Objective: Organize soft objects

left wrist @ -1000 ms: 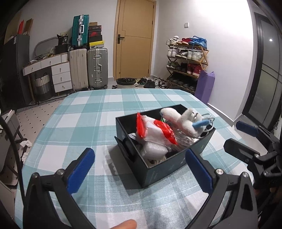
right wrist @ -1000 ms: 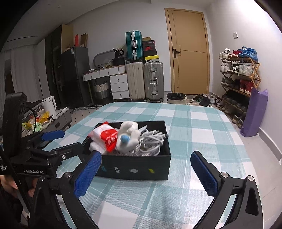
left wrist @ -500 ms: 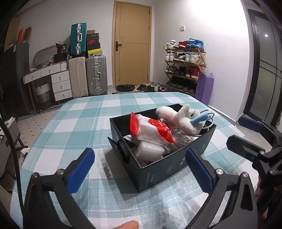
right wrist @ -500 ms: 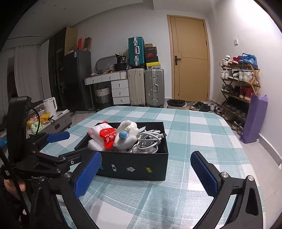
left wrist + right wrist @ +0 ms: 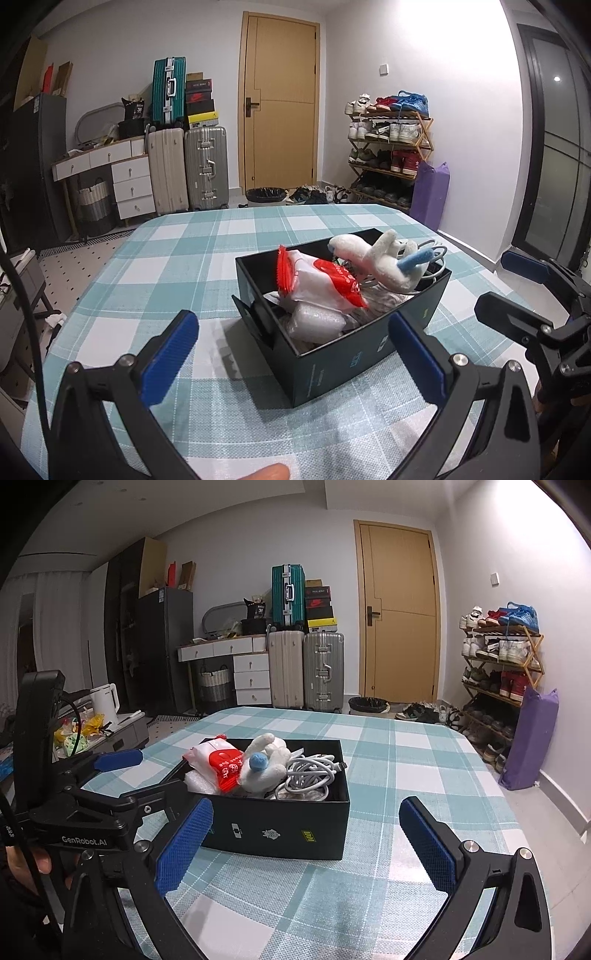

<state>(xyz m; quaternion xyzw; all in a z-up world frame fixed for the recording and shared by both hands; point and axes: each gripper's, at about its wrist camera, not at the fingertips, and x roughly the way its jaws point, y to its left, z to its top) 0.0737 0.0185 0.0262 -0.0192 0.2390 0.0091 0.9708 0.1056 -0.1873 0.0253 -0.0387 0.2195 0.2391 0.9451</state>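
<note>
A black box (image 5: pixel 343 350) (image 5: pixel 280 830) stands on the checked tablecloth (image 5: pixel 177 258) (image 5: pixel 399 760). Inside lie a red-and-white packet (image 5: pixel 321 280) (image 5: pixel 221 762), a white plush toy with a blue tip (image 5: pixel 384 258) (image 5: pixel 266 764), a bubble-wrap bundle (image 5: pixel 317 323) and coiled white cables (image 5: pixel 310 775). My left gripper (image 5: pixel 291 354) is open, held short of the box's near corner. My right gripper (image 5: pixel 306 845) is open too, facing the box's long side. Neither touches anything. Each gripper shows in the other's view: the right gripper (image 5: pixel 517 291) and the left gripper (image 5: pixel 129 779).
Beyond the table stand suitcases (image 5: pixel 306 668), a white drawer unit (image 5: pixel 251 679), a door (image 5: pixel 399 616), a bin (image 5: pixel 367 705) and a shoe rack (image 5: pixel 498 657) with a purple bag (image 5: pixel 528 738). A fingertip (image 5: pixel 266 472) shows at the bottom edge; a hand (image 5: pixel 22 864) holds the left gripper.
Both grippers have risen and tilted up a little, so the box sits lower in each view and more of the room shows. Nothing in the box has moved.
</note>
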